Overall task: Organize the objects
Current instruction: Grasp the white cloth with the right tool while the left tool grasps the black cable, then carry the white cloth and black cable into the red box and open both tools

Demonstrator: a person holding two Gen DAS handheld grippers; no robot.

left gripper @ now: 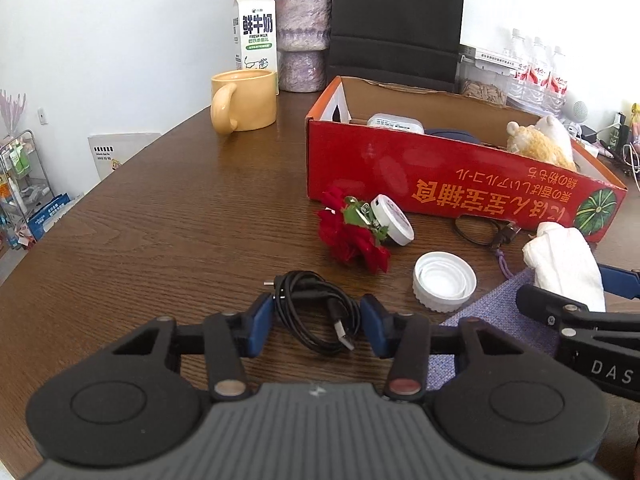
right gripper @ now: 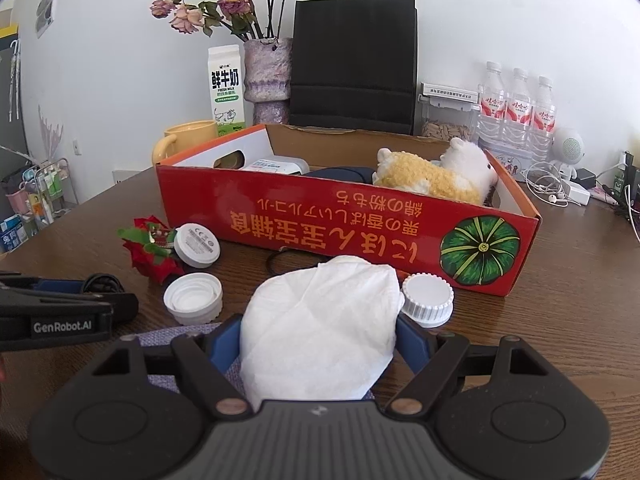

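A coiled black USB cable [left gripper: 308,292] lies on the brown table, and my left gripper [left gripper: 318,320] is shut on it, blue pads touching both sides of the coil. My right gripper [right gripper: 316,340] is shut on a crumpled white tissue [right gripper: 320,312] that fills the gap between its pads, just in front of the red cardboard box [right gripper: 320,216]. The box holds a plush toy [right gripper: 436,176], a white device and a dark item. On the table by the box lie a red rose [left gripper: 352,236], a white round device [left gripper: 394,220] and a white lid [left gripper: 444,280].
A second white cap [right gripper: 428,300] sits right of the tissue, and a black loop [left gripper: 480,228] lies by the box front. A purple mat [left gripper: 500,320] is under the right gripper. Yellow mug [left gripper: 244,100], milk carton [left gripper: 256,28], vase [left gripper: 302,36], black bag [right gripper: 352,64] and water bottles [right gripper: 516,112] line the back.
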